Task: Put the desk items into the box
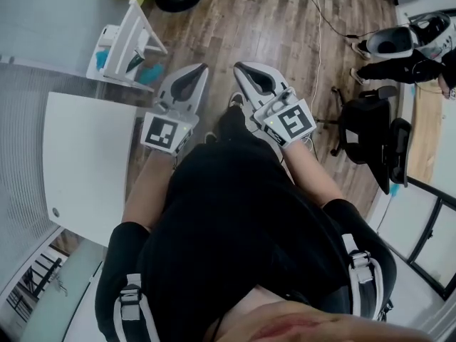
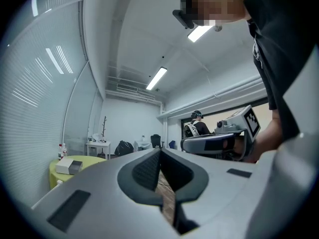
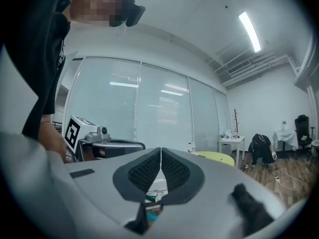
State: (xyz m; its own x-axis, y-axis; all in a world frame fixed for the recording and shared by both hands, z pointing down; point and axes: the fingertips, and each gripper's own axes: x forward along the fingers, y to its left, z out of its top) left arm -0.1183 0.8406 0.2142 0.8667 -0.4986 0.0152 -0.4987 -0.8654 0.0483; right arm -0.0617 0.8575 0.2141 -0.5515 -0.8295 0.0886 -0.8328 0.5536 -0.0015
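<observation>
Holding both grippers out at waist height, no desk item in hand.

Left gripper (image 1: 198,70) and right gripper (image 1: 242,68) sit side by side over the wooden floor (image 1: 285,20). Each gripper's own view shows the ribbed pads pressed together with nothing between them. The white table (image 1: 85,162) to the left looks bare on the part in view. The only likely desk items are some teal items (image 1: 146,73) tucked into a white stand (image 1: 128,41) beyond the table's far corner (too small to identify). A white box (image 2: 67,166) rests on a yellow-green table (image 2: 57,176) across the room, well apart from both grippers. My guess is the teal pieces are small, light and rigid. They would best be pinched across the narrow middle, since smooth plastic may slip at an edge.
</observation>
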